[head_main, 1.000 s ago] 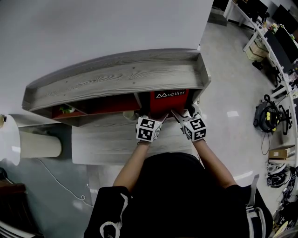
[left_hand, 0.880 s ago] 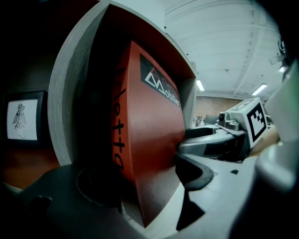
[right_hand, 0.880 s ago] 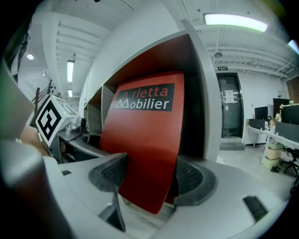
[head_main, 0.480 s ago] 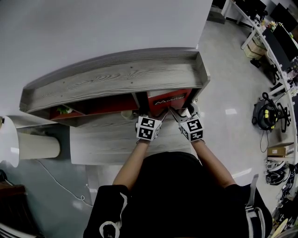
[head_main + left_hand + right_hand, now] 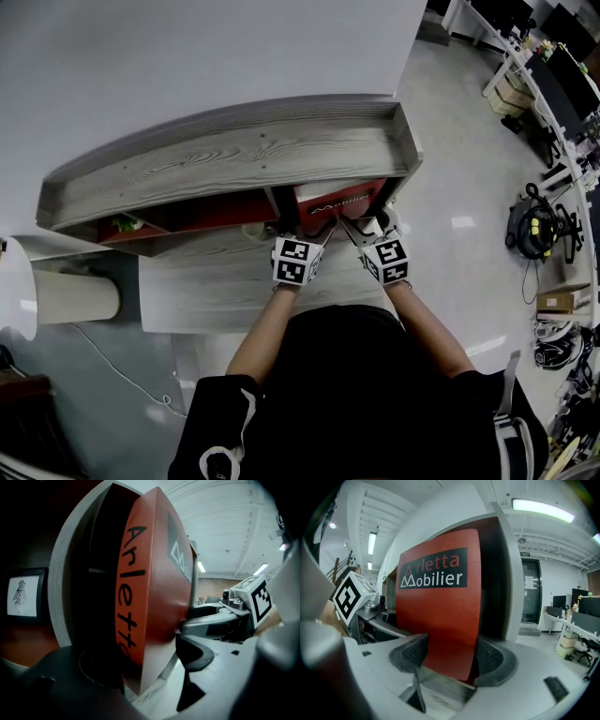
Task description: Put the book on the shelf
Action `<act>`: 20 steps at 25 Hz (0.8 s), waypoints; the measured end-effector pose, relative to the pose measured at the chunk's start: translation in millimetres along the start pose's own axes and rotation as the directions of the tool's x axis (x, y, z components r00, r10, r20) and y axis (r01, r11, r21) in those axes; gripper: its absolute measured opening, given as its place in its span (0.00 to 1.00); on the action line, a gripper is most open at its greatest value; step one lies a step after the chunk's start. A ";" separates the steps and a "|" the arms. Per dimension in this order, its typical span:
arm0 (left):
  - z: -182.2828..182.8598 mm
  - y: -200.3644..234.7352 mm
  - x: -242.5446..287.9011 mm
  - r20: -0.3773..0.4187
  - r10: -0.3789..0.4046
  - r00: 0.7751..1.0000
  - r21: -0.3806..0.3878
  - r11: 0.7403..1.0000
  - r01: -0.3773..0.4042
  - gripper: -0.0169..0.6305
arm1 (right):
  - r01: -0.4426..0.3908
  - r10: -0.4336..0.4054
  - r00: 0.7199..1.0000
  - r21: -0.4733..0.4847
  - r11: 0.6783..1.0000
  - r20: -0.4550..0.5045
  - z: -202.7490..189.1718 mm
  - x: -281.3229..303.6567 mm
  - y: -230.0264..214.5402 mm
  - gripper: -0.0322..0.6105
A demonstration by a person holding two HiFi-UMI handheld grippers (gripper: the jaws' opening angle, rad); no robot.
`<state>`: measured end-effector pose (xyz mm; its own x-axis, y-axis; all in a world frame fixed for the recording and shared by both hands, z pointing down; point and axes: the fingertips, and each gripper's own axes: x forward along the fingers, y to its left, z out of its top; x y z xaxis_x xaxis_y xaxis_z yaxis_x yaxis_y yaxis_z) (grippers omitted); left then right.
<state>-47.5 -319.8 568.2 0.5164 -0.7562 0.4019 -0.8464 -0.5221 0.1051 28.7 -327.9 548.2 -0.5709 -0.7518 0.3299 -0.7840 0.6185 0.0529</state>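
Head view: left gripper (image 5: 319, 230) and right gripper (image 5: 364, 228) are both clasping the book (image 5: 337, 199) at the shelf's (image 5: 234, 155) right end; pushing evenly, keeping it upright, is looking wisest.

The shelf (image 5: 234, 155) stands on the tabletop (image 5: 206, 286). The book (image 5: 342, 199) stands upright in its end compartment, at 3 o'clock of the divider (image 5: 280, 204). The left gripper (image 5: 320, 230) is at the book's 7 o'clock and the right gripper (image 5: 353, 227) at its 5 o'clock. A framed picture (image 5: 22, 592) is at its 9 o'clock.
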 end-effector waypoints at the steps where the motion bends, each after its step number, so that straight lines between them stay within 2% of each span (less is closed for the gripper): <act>1: -0.2 0.2 -1.6 0.001 0.001 1.000 -0.005 1.000 -0.001 0.56 | -0.003 0.003 1.000 0.004 1.000 -0.001 -0.5 0.3 0.2 0.53; 14: -5.0 2.9 -12.7 -0.007 0.024 1.000 -0.012 1.000 -0.024 0.56 | 0.013 -0.013 1.000 0.038 0.999 0.000 -0.4 5.0 -0.6 0.50; 20: -6.4 3.4 -22.3 0.018 0.021 1.000 -0.049 0.999 -0.020 0.56 | 0.010 -0.010 1.000 0.040 0.999 0.000 -1.5 5.2 3.3 0.50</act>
<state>-62.8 -302.2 565.4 0.5008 -0.7741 0.3872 -0.8619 -0.4870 0.1411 23.5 -329.3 551.6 -0.5634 -0.7578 0.3292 -0.7986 0.6016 0.0181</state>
